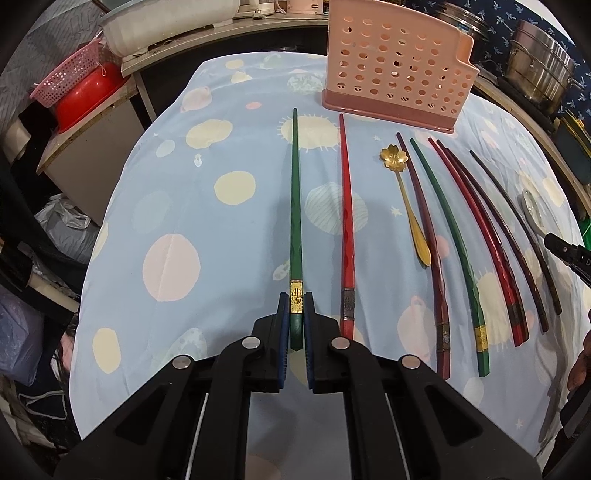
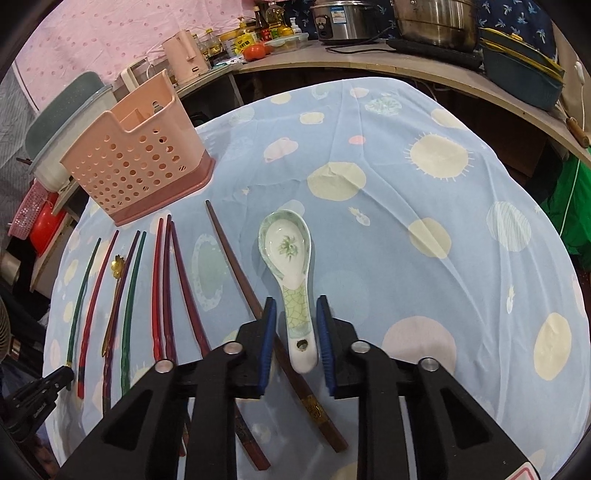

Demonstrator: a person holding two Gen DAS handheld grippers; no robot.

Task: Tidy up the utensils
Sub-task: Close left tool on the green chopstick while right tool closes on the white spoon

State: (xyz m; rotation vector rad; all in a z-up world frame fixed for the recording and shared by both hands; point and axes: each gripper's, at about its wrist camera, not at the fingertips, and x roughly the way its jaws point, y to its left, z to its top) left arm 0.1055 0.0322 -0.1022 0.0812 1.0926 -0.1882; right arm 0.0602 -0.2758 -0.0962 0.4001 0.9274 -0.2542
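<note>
A pink perforated utensil holder [image 1: 397, 66] stands at the far side of the blue patterned tablecloth [image 1: 184, 206]; it also shows in the right wrist view [image 2: 140, 166]. My left gripper [image 1: 295, 306] is shut on the thick end of a green chopstick [image 1: 295, 206] that points away from me. A red chopstick [image 1: 345, 221], a gold flower spoon [image 1: 402, 192] and several more chopsticks [image 1: 480, 236] lie to its right. My right gripper [image 2: 295, 310] is open, with its blue pads either side of the handle of a white ceramic spoon [image 2: 291, 273]. A brown chopstick [image 2: 236, 266] lies just left of that spoon.
Steel pots [image 2: 432, 22], a rice cooker [image 2: 340, 18], bottles and a pink kettle [image 2: 184, 51] stand on the counter behind the table. A red bowl and pink basket [image 1: 74, 92] sit on a stand at the left. The tablecloth to the right of the spoon [image 2: 443, 240] carries nothing.
</note>
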